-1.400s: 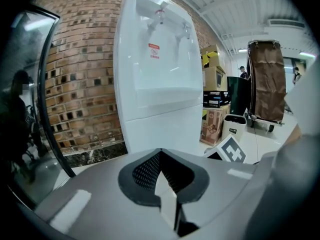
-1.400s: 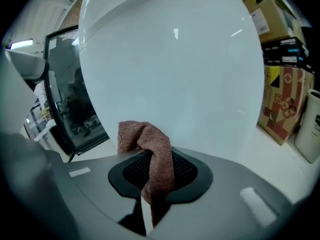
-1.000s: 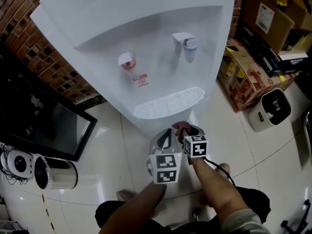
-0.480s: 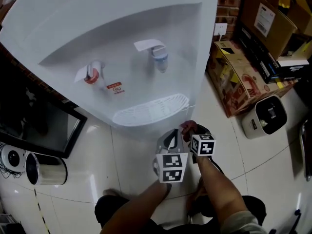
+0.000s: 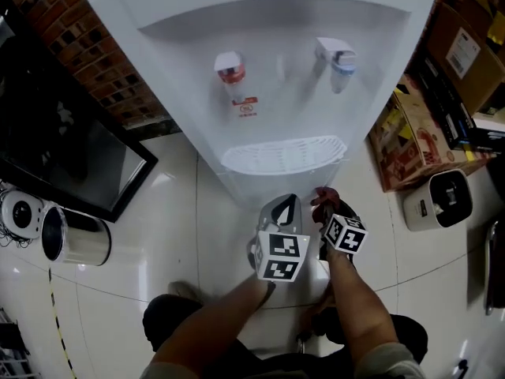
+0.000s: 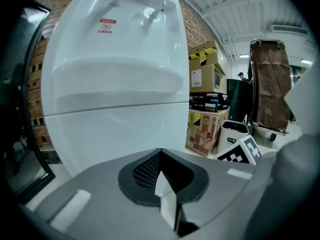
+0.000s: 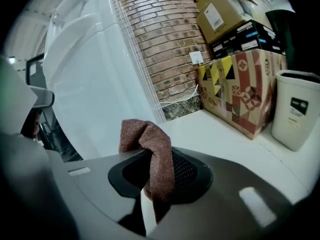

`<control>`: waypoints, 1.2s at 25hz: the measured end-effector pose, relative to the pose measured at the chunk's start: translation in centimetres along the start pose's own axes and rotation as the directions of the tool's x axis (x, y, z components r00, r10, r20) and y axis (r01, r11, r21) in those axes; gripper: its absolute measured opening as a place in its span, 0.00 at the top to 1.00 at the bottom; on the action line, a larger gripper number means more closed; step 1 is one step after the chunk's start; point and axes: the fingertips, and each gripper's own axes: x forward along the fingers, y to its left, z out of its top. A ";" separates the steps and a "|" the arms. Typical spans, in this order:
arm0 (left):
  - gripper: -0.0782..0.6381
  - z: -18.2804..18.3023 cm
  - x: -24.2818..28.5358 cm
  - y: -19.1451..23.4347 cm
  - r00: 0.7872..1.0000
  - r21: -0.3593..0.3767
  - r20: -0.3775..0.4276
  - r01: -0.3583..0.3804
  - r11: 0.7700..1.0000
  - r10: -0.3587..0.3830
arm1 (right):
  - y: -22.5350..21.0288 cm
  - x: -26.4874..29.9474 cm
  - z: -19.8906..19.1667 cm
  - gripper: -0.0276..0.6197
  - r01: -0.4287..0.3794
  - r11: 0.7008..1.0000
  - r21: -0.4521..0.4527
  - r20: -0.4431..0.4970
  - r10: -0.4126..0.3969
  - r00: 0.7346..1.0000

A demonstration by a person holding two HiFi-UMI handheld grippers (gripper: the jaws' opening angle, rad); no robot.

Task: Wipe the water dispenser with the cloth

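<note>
Black panel [image 5: 71, 152]: glossy and dark, at the far left in front of the brick wall [image 5: 106, 81].
White gadget [image 5: 20, 214]: round, on the floor at the left edge, with cables beside it.
Metal can [image 5: 77, 243]: silvery cylinder just right of the gadget (standing or lying, the steep angle does not tell).
Floor [image 5: 181, 212]: pale shiny tiles.
Water dispenser [image 5: 268, 22]: white, in the middle, its front recess facing the camera.
Red tap [image 5: 230, 68]: on the left side of the recess.
Blue tap [image 5: 339, 58]: on the right side of the recess.
Drip tray [image 5: 284, 156]: white slotted grate under both taps.
Left gripper [image 5: 292, 201]: jaws pressed together with nothing between them, aimed at the dispenser's lower front below the tray, clear of it.
Right gripper [image 5: 326, 214]: just right of the left one, jaws pinching the cloth.
Cloth [image 7: 142, 136]: reddish-brown terry, bunched and poking out past the jaw tips, close to the dispenser's lower right side; whether it touches the white panel cannot be made out.
Cardboard boxes [image 5: 406, 144]: stacked right of the dispenser, one printed in red and yellow.
White bin [image 5: 438, 200]: on the floor in front of the boxes.
</note>
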 end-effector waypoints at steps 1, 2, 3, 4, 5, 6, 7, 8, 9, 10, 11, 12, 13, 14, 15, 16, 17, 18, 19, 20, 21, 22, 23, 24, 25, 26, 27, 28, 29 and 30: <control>0.89 -0.1 -0.8 0.9 1.000 0.012 0.002 -0.007 1.000 0.007 | 0.5 -0.3 -0.5 0.81 0.004 1.000 0.031 0.007 -0.005 1.000; 0.89 -0.3 -1.7 1.9 1.000 0.028 0.000 -0.015 0.999 0.015 | 1.2 -0.6 -1.1 0.81 0.002 0.999 0.049 0.011 -0.002 1.000; 0.89 -0.8 -2.7 3.0 1.000 0.047 -0.007 -0.023 0.999 0.024 | 2.3 -0.7 -1.7 0.81 -0.009 0.999 0.046 0.011 0.009 1.000; 0.89 -1.5 -3.7 4.2 0.999 0.064 -0.017 -0.033 0.997 0.034 | 3.8 -0.8 -2.2 0.81 -0.028 0.999 0.025 0.009 0.027 1.000; 0.89 -2.1 -4.6 5.4 0.999 0.073 -0.026 -0.045 0.996 0.047 | 5.4 -0.8 -2.8 0.81 -0.052 0.999 -0.004 0.003 0.052 0.999; 0.89 -2.6 -5.6 6.8 0.998 0.074 -0.034 -0.059 0.996 0.061 | 7.3 -0.8 -3.4 0.81 -0.081 0.996 -0.033 -0.005 0.081 0.997; 0.89 -3.1 -6.5 8.1 0.996 0.071 -0.040 -0.074 0.995 0.077 | 9.2 -0.7 -4.2 0.81 -0.113 0.992 -0.063 -0.017 0.113 0.994; 0.89 -3.5 -7.4 9.4 0.995 0.065 -0.044 -0.089 0.994 0.092 | 11.3 -0.5 -5.0 0.81 -0.148 0.985 -0.094 -0.034 0.145 0.989; 0.89 -3.9 -8.2 10.5 0.993 0.059 -0.049 -0.101 0.993 0.104 | 13.4 -0.4 -6.0 0.81 -0.183 0.975 -0.130 -0.055 0.177 0.983; 0.89 -4.3 -8.9 11.5 0.992 0.052 -0.053 -0.112 0.992 0.114 | 15.4 -0.2 -7.2 0.81 -0.215 0.962 -0.168 -0.080 0.204 0.976; 0.89 -4.7 -9.6 12.3 0.991 0.046 -0.055 -0.119 0.992 0.122 | 17.4 0.0 -8.4 0.81 -0.243 0.949 -0.200 -0.105 0.226 0.968; 0.89 -4.9 -10.1 13.0 0.991 0.042 -0.056 -0.123 0.992 0.125 | 19.2 0.3 -9.6 0.81 -0.266 0.939 -0.220 -0.128 0.242 0.962; 0.89 -5.0 -10.6 13.5 0.991 0.039 -0.054 -0.122 0.992 0.124 | 20.7 0.6 -10.7 0.81 -0.280 0.933 -0.227 -0.149 0.251 0.956; 0.89 -5.0 -11.1 13.8 0.992 0.034 -0.050 -0.118 0.992 0.119 | 21.8 0.9 -11.7 0.81 -0.287 0.931 -0.225 -0.167 0.253 0.953; 0.89 -5.0 -11.4 13.9 0.993 0.028 -0.045 -0.111 0.993 0.112 | 22.7 1.3 -12.4 0.81 -0.288 0.932 -0.220 -0.184 0.250 0.951; 0.89 -5.0 -11.6 13.9 0.994 0.023 -0.041 -0.102 0.995 0.103 | 23.1 1.8 -13.1 0.81 -0.285 0.934 -0.216 -0.199 0.244 0.949; 0.89 -5.0 -11.8 13.9 0.995 0.018 -0.040 -0.092 0.996 0.092 | 23.3 2.3 -13.6 0.81 -0.280 0.936 -0.214 -0.213 0.235 0.948; 0.89 -5.2 -11.8 13.9 0.996 0.014 -0.043 -0.081 0.997 0.082 | 23.4 2.9 -14.0 0.81 -0.274 0.938 -0.215 -0.226 0.225 0.948; 0.89 -5.6 -11.8 14.0 0.996 0.008 -0.052 -0.071 0.997 0.071 | 23.4 3.5 -14.3 0.81 -0.266 0.939 -0.216 -0.236 0.214 0.948; 0.89 -6.0 -11.7 14.1 0.996 -0.001 -0.063 -0.063 0.998 0.063 | 23.3 4.1 -14.6 0.81 -0.259 0.941 -0.218 -0.246 0.204 0.948; 0.89 -6.5 -11.6 14.4 0.996 -0.013 -0.076 -0.058 0.998 0.057 | 23.3 4.6 -14.7 0.81 -0.253 0.942 -0.221 -0.254 0.195 0.947; 0.89 -6.9 -11.5 14.6 0.995 -0.023 -0.087 -0.057 0.998 0.055 | 23.2 5.2 -14.9 0.81 -0.249 0.942 -0.224 -0.262 0.188 0.947; 0.89 -7.2 -11.3 14.9 0.994 -0.028 -0.096 -0.059 0.998 0.056 | 23.1 5.6 -15.0 0.81 -0.246 0.942 -0.228 -0.271 0.182 0.945; 0.89 -7.5 -11.1 15.2 0.993 -0.028 -0.102 -0.067 0.997 0.063 | 22.9 6.0 -15.2 0.81 -0.247 0.940 -0.234 -0.282 0.177 0.943; 0.89 -7.9 -10.8 15.6 0.991 -0.029 -0.106 -0.080 0.996 0.076 | 22.8 6.3 -15.4 0.81 -0.249 0.938 -0.243 -0.294 0.173 0.940; 0.89 -8.3 -10.4 16.1 0.989 -0.032 -0.109 -0.101 0.994 0.097 | 22.6 6.6 -15.6 0.81 -0.252 0.934 -0.253 -0.308 0.169 0.936; 0.89 -8.9 -10.0 16.7 0.986 -0.039 -0.115 -0.129 0.991 0.123 | 22.4 6.8 -15.9 0.81 -0.254 0.931 -0.262 -0.320 0.164 0.933; 0.89 -9.8 -9.5 17.3 0.980 -0.052 -0.126 -0.162 0.986 0.154 | 22.2 7.0 -16.1 0.81 -0.255 0.929 -0.267 -0.331 0.160 0.930; 0.89 -10.8 -9.0 17.8 0.973 -0.065 -0.144 -0.194 0.979 0.183 | 22.1 7.2 -16.3 0.81 -0.258 0.929 -0.266 -0.341 0.159 0.927; 0.89 -12.0 -8.6 18.0 0.965 -0.072 -0.166 -0.216 0.974 0.202 | 22.0 7.5 -16.4 0.81 -0.262 0.929 -0.263 -0.348 0.162 0.923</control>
